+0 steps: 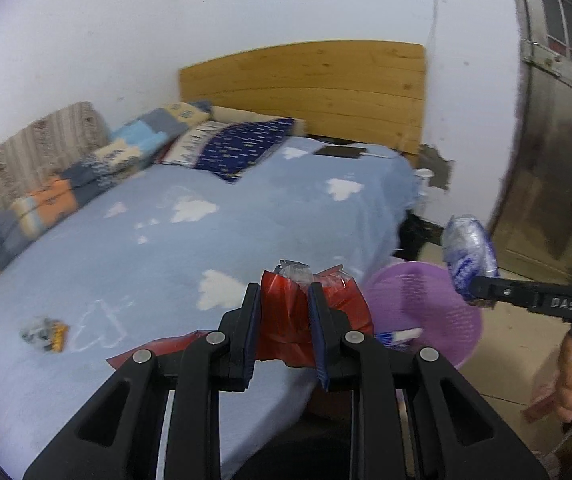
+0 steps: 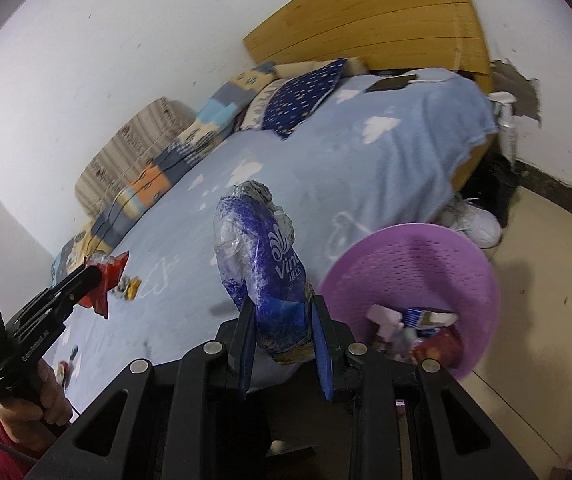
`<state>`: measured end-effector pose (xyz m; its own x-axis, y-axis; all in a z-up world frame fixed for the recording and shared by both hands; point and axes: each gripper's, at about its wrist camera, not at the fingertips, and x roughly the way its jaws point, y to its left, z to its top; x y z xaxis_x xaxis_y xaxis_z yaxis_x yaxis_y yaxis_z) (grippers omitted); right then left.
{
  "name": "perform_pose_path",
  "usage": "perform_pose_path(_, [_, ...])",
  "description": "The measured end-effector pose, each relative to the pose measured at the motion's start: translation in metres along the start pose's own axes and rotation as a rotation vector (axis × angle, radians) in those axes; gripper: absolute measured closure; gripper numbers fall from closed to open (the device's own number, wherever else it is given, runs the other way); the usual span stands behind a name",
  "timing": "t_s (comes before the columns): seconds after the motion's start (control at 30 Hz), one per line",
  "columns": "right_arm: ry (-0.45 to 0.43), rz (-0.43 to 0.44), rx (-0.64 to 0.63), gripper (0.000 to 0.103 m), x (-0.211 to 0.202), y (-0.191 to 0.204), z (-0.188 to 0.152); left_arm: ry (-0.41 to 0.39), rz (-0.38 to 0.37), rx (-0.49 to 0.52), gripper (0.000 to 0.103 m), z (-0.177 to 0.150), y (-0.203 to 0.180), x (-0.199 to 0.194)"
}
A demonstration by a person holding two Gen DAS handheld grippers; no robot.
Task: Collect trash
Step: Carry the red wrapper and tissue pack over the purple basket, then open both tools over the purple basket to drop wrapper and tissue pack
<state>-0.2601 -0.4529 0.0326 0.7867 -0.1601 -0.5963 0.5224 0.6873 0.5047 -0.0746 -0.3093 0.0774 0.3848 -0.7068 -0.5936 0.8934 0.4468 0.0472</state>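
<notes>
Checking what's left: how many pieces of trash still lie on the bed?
2 visible: a small wrapper mid-bed near the red wrapper in the left tool, another scrap near the bed's edge; more may be hidden.

White plastered wall (image 1: 246,8), scuffed; one patch of plaster broken away near the bed's corner (image 2: 520,88). Wooden plank headboard (image 1: 310,80) against it. Bed (image 1: 206,232) covered by a light blue sheet with white clouds; patchwork quilt (image 1: 86,172) and navy pillow (image 1: 242,146) along the wall side. Beige tiled floor (image 2: 546,280). Metal door (image 1: 558,120) at right. Even, diffuse light.
</notes>
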Motion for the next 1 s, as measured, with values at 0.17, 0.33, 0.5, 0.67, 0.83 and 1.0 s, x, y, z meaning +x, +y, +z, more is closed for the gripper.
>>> perform_pose_path(0.17, [-0.022,-0.021,0.067,0.076,-0.014,-0.029,0.002,0.040,-0.094,0.019,0.080,0.014,-0.030,0.022])
perform_pose_path(0.33, [-0.036,-0.033,0.117,0.076,-0.022,-0.052,0.006,0.083,-0.165,0.036,0.080,0.021,-0.058,0.042])
perform_pose_path(0.5, [-0.047,-0.040,0.149,0.076,-0.027,-0.069,0.006,0.122,-0.198,0.061,0.081,0.022,-0.083,0.063])
perform_pose_path(0.67, [-0.039,-0.041,0.177,0.076,-0.023,-0.082,0.004,0.151,-0.222,0.075,0.080,0.023,-0.100,0.079])
perform_pose_path(0.83, [-0.037,-0.040,0.195,0.076,-0.020,-0.091,0.005,0.158,-0.250,0.078,0.080,0.026,-0.107,0.090])
perform_pose_path(1.0, [-0.033,-0.034,0.211,0.076,-0.015,-0.098,0.010,0.168,-0.282,0.084,0.080,0.026,-0.116,0.100])
